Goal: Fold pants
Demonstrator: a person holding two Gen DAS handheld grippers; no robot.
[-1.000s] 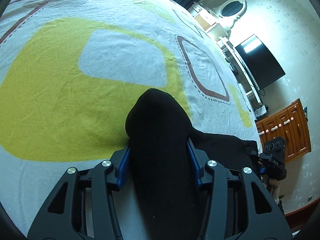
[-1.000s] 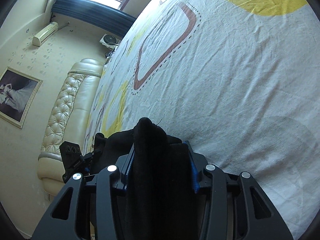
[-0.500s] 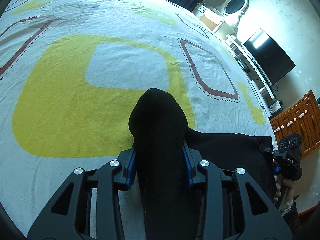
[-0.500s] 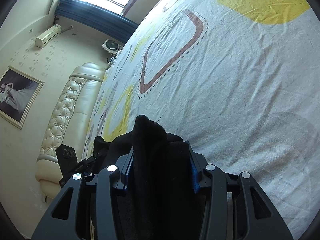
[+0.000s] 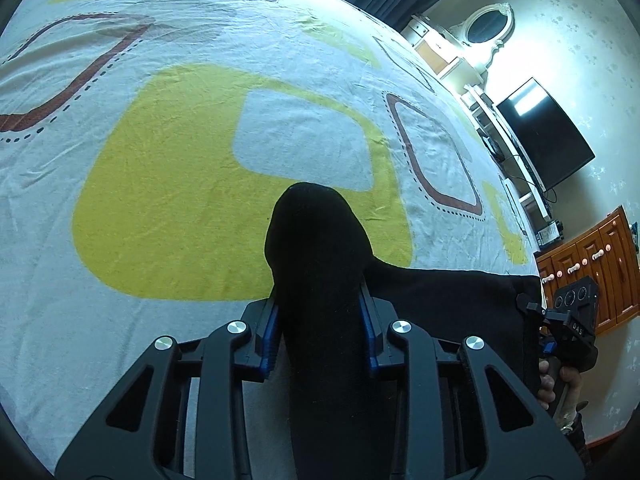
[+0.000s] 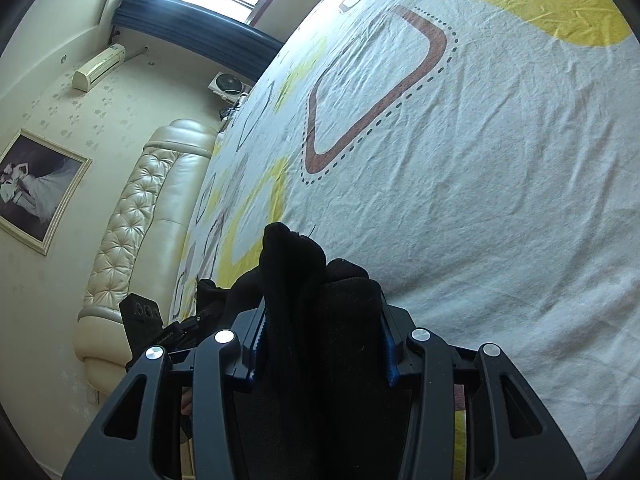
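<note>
Pants [image 5: 320, 264]: matt black knit cloth. Bedsheet [image 5: 160, 184]: wrinkled matt cotton-like cloth. Left tongs [image 5: 320, 332]: matt black plastic, shiny metal screws. Headboard [image 6: 132, 232]: glossy tufted leather-like. Cabinet [image 5: 600, 264]: glossy wood.

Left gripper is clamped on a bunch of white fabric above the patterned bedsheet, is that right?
Not quite: the fabric is black, not white. The left wrist view shows the left gripper closing on the black pants bunched between its pads, above the patterned bedsheet.
</note>
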